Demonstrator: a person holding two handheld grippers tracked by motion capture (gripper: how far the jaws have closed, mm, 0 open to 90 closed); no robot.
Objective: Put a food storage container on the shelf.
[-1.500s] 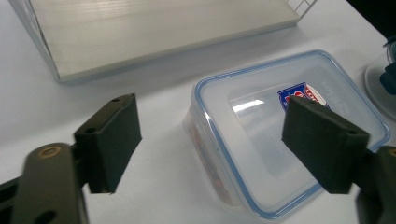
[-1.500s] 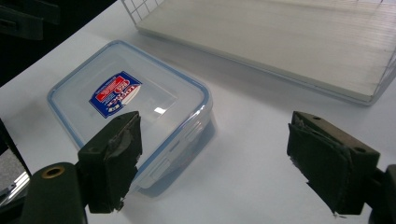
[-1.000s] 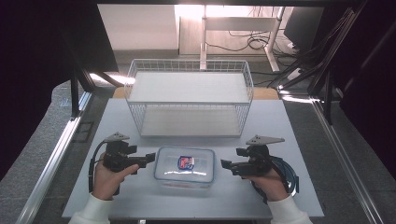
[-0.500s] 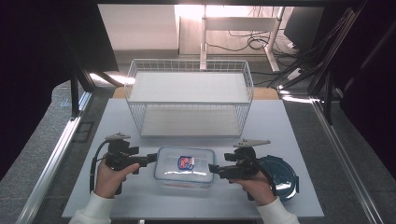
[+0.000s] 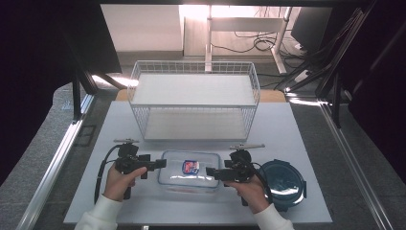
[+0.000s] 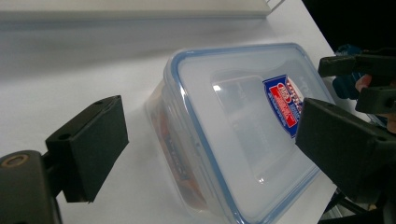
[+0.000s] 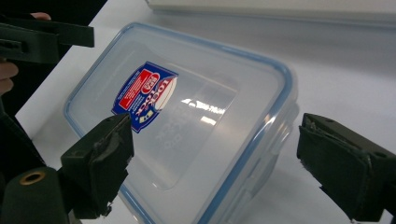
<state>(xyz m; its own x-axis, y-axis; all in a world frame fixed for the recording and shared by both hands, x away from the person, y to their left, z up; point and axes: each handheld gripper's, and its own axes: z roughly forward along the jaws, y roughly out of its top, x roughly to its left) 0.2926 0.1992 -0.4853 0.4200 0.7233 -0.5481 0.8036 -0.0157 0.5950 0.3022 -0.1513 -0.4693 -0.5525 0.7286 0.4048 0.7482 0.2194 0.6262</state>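
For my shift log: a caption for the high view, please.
Both tools, left and right, flank the lidded box before a wire rack.

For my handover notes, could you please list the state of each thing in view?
Clear food container: lid on, flat on the table.
Round dark-blue container: lidded, upright.
Wire shelf rack: both shelves bare.
Left tongs: open.
Right tongs: open, jaws just widened.

Wire rack (image 5: 194,103) close behind box (image 5: 189,170), round lid (image 5: 282,184) right.
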